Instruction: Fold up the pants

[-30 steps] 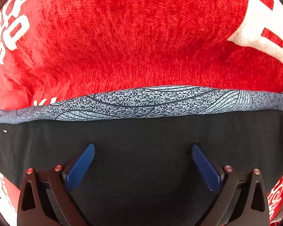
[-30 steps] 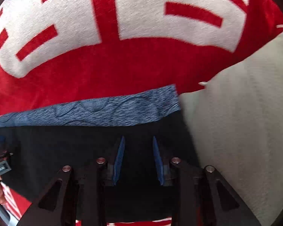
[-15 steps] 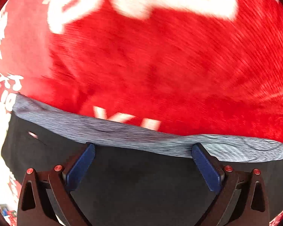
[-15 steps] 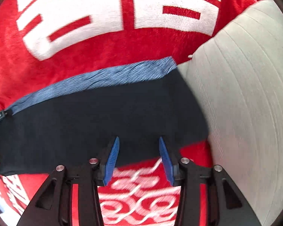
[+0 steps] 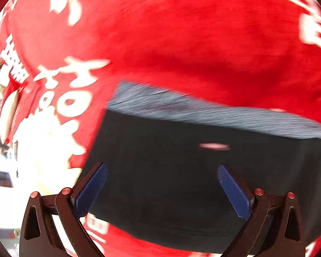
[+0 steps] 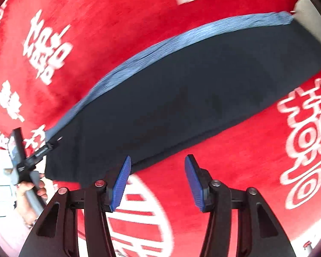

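Observation:
The black pants [image 5: 171,171] lie folded flat on a red blanket, with a grey-blue patterned waistband [image 5: 203,111] along the far edge. They also show in the right wrist view [image 6: 182,98], waistband [image 6: 160,49] on the far side. My left gripper [image 5: 162,184] is open and empty, held over the black fabric near its left end. My right gripper [image 6: 157,177] is open and empty, just in front of the pants' near edge, over the blanket. The left gripper's handle and the hand on it [image 6: 27,165] show at the left of the right wrist view.
The red blanket [image 6: 246,171] with white characters and patterns covers the surface all around. A grey cushion-like surface [image 6: 310,15] sits at the far right end of the pants. White floor and clutter show at the left edge [image 5: 2,182].
Both grippers have pulled back from the pants. The right jaws opened wider and now stand clear of the near edge. The left gripper swung toward the pants' left end.

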`<state>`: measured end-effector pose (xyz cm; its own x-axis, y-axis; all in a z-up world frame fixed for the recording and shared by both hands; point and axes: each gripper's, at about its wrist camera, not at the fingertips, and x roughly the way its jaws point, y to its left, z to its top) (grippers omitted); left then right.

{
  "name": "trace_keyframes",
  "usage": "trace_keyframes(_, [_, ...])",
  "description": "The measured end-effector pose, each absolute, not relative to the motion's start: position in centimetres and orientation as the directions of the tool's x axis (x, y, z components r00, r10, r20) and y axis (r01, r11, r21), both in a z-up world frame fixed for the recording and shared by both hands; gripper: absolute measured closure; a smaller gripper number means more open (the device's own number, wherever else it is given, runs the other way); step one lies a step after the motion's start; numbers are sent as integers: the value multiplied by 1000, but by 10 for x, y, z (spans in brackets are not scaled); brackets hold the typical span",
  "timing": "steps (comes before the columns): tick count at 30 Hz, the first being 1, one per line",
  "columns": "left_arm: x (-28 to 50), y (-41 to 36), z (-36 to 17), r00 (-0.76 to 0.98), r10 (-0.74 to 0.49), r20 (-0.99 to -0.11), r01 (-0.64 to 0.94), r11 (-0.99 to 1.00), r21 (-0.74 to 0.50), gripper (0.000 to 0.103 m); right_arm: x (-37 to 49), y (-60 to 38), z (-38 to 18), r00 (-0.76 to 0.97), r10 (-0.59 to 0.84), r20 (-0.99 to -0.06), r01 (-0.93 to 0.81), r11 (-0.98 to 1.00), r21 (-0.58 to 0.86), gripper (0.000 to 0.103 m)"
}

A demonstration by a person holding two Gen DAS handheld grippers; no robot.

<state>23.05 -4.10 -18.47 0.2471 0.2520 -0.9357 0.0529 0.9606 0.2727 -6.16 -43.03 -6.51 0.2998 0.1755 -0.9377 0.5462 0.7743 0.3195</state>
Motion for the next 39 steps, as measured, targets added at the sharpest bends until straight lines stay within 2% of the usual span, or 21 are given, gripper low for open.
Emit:
trace_keyframes(1, [232,-29,-194,221,264,-939,47,959,281,0,-57,-425,-67,299,193,-935,539,774,332,46])
trace_keyframes(4, [237,-12,-214,199,154,-968,6,987,158,0,-53,-427,-81,281,242,-929,549,753,363,46])
trace_keyframes(9, [236,-10,-218,254,171,-952,59,980,192,0,-39,-402,-92,269,277,-922,544,746,383,46])
trace_keyframes(17, [245,-2,-230,257,130,-958,71,986,152,0,-19,-382,-116,265,332,-905,575,699,425,46])
trace_keyframes(22, [233,-15,-213,240,140,-961,73,984,162,0,-21,-381,-122,296,374,-879,603,641,475,46])
trace_keyframes(27, [217,-30,-190,277,73,-958,118,987,109,0,-24,-378,-130,307,406,-861,599,621,506,46])
trace_keyframes(30, [211,-39,-196,264,46,-964,156,984,90,0,-20,-372,-138,318,436,-842,586,608,536,46])
trace_keyframes(33, [207,-44,-218,229,88,-969,172,977,129,0,-13,-365,-143,336,464,-819,579,584,569,46])
trace_keyframes(36, [200,-53,-224,277,121,-953,215,959,185,0,-6,-356,-146,342,486,-804,573,570,588,46])
trace_keyframes(39, [198,-55,-223,279,113,-953,222,958,179,0,-1,-350,-150,355,508,-785,560,557,613,46])
